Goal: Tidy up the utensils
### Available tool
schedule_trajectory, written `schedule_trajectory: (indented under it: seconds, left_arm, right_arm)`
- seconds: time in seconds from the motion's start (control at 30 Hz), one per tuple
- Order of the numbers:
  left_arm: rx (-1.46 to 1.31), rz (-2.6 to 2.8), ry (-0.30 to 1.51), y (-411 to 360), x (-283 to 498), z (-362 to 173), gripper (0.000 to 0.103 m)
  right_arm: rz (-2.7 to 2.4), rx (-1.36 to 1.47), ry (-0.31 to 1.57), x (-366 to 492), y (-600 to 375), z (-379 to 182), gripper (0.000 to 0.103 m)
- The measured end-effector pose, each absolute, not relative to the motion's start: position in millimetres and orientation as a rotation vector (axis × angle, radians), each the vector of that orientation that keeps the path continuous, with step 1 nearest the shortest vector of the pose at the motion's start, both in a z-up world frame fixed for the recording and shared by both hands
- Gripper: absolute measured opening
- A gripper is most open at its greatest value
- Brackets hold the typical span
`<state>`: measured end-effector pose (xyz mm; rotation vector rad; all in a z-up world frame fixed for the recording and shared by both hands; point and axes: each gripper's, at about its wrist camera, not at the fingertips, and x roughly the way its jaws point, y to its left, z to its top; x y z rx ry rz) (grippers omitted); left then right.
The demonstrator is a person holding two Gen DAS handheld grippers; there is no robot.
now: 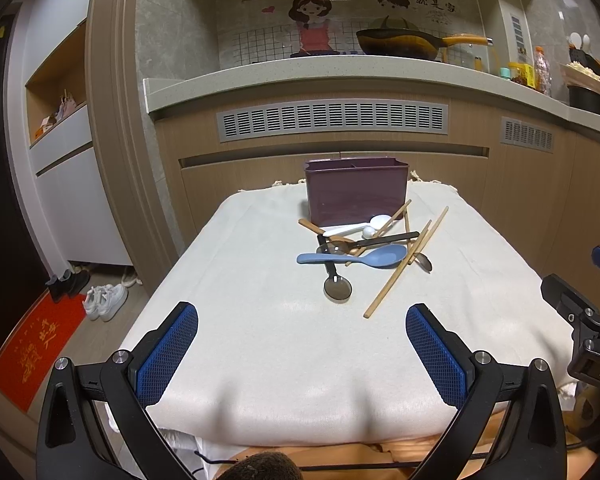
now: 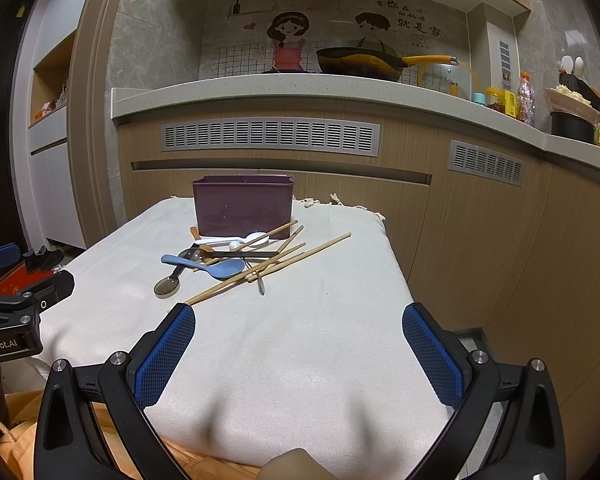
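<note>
Left tongs (image 1: pixel 302 322) and right tongs (image 2: pixel 299 322) hang released over the table's cloth (image 1: pixel 260 360). Beyond, tangled utensils: blue spoon (image 1: pixel 356 258), chopsticks (image 1: pixel 404 264), before the purple holder (image 1: pixel 356 192). Best lift topmost pieces singly.

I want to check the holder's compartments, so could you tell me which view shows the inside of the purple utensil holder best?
The left wrist view: it looks slightly down on the purple utensil holder, showing the rim and an inner divider. The right wrist view shows mostly its front wall.
</note>
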<state>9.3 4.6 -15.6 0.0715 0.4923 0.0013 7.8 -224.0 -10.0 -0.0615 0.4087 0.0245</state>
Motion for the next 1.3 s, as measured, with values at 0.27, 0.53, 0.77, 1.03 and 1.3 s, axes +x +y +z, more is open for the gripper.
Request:
schedule_trajectory:
  seconds: [0.27,0.53,0.77,1.03,1.3]
  left_arm:
    - [0.074,0.006,0.494,5,5,-18,0.103]
    - [0.073,0.006,0.495,4,7,-16,0.103]
    - [0.077,0.005,0.5,3,9,-18,0.103]
    - [0.103,-0.014,0.543,-2,24,-21,0.103]
    - [0.138,-0.019,0.552,-13,64,-10,0.103]
  right_arm:
    - [0.025,-0.058,0.412,7,-224,-11,0.103]
    - [0.025,-0.058,0.413,8,-224,-12,0.103]
    - [0.025,-0.056,0.411,8,-224,-12,0.103]
    - [0.017,-0.038,0.41,20,-230,-8,0.103]
    - [0.011,-0.062,0.431,50,-234,-2,0.103]
